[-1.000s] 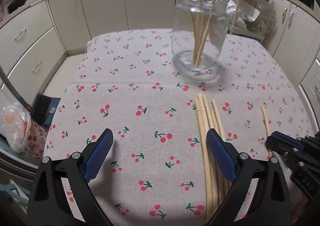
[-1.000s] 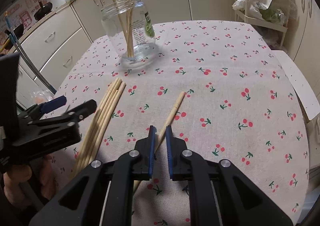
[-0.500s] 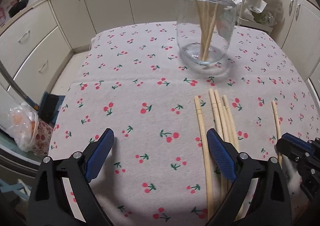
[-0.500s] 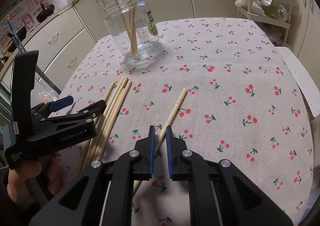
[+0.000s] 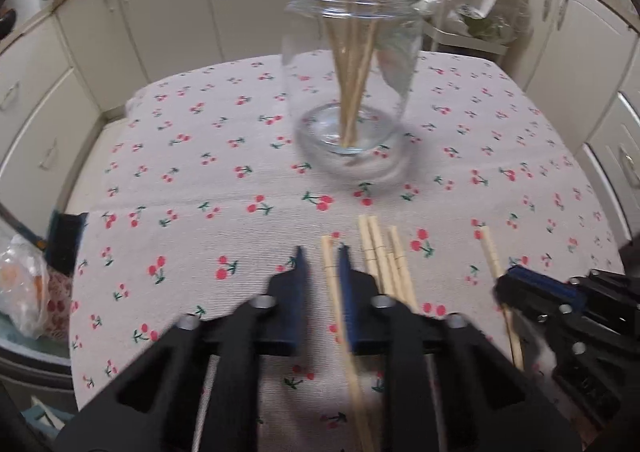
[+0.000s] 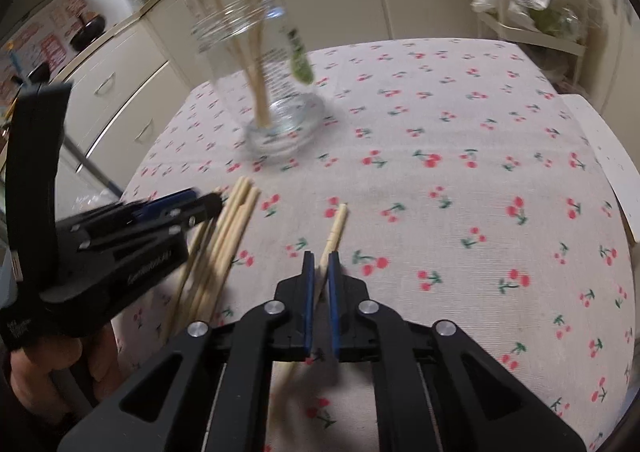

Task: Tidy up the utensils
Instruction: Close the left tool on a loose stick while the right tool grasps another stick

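Note:
A clear glass jar [image 5: 352,83] with several wooden chopsticks standing in it sits on the cherry-print tablecloth [image 5: 200,179]; it also shows in the right wrist view [image 6: 260,83]. My left gripper [image 5: 320,256] has its jaws narrowed around a single chopstick [image 5: 334,284] lying on the cloth. A bundle of chopsticks [image 5: 384,256] lies just to its right. My right gripper [image 6: 319,264] is shut on another lone chopstick [image 6: 336,223], still low over the cloth. The left gripper [image 6: 200,207] shows in the right wrist view over the bundle [image 6: 228,236].
Cream kitchen cabinets [image 5: 120,11] surround the table. A wire rack with bags [image 6: 532,11] stands at the back right. A plastic bag [image 5: 24,288] and a blue item [image 5: 64,240] sit below the table's left edge.
My left gripper moved forward and right and closed from wide open to narrow around one chopstick. The right gripper moved forward along its chopstick. The jar appears nearer in both views.

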Demonstrator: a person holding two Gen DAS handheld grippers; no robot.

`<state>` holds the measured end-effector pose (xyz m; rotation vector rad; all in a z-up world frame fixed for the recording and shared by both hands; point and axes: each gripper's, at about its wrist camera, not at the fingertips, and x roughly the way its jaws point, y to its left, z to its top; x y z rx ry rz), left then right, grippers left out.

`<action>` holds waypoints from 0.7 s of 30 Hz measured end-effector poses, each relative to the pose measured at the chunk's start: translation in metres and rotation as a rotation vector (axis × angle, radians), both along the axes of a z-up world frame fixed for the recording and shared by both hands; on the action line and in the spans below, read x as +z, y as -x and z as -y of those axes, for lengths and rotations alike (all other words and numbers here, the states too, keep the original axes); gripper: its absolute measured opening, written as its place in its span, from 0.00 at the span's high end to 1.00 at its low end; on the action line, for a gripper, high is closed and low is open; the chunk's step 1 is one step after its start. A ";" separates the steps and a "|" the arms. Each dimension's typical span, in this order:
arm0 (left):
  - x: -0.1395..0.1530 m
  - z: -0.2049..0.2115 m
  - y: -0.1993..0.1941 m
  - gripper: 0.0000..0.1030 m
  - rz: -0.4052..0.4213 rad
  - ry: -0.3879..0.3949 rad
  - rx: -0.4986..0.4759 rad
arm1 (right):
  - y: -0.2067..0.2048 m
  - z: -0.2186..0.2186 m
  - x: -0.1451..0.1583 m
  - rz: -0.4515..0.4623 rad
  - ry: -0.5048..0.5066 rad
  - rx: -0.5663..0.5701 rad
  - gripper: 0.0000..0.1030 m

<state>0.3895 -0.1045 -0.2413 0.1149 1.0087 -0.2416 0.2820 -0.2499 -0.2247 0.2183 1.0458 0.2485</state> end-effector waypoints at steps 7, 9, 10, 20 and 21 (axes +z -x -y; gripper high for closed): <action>0.000 -0.014 -0.005 0.93 -0.088 0.069 -0.051 | -0.010 0.004 0.000 -0.042 0.017 -0.012 0.92; 0.000 -0.012 -0.007 0.93 -0.099 0.061 -0.054 | -0.012 0.001 0.000 -0.045 0.036 0.000 0.91; 0.000 -0.013 -0.008 0.93 -0.103 0.058 -0.055 | -0.013 0.000 0.000 -0.045 0.047 0.006 0.91; 0.001 -0.004 -0.006 0.95 -0.115 0.024 -0.066 | -0.010 -0.007 0.000 -0.015 0.107 0.034 0.93; 0.002 -0.006 -0.005 0.95 -0.122 0.040 -0.068 | -0.009 -0.005 0.000 -0.015 0.099 0.031 0.94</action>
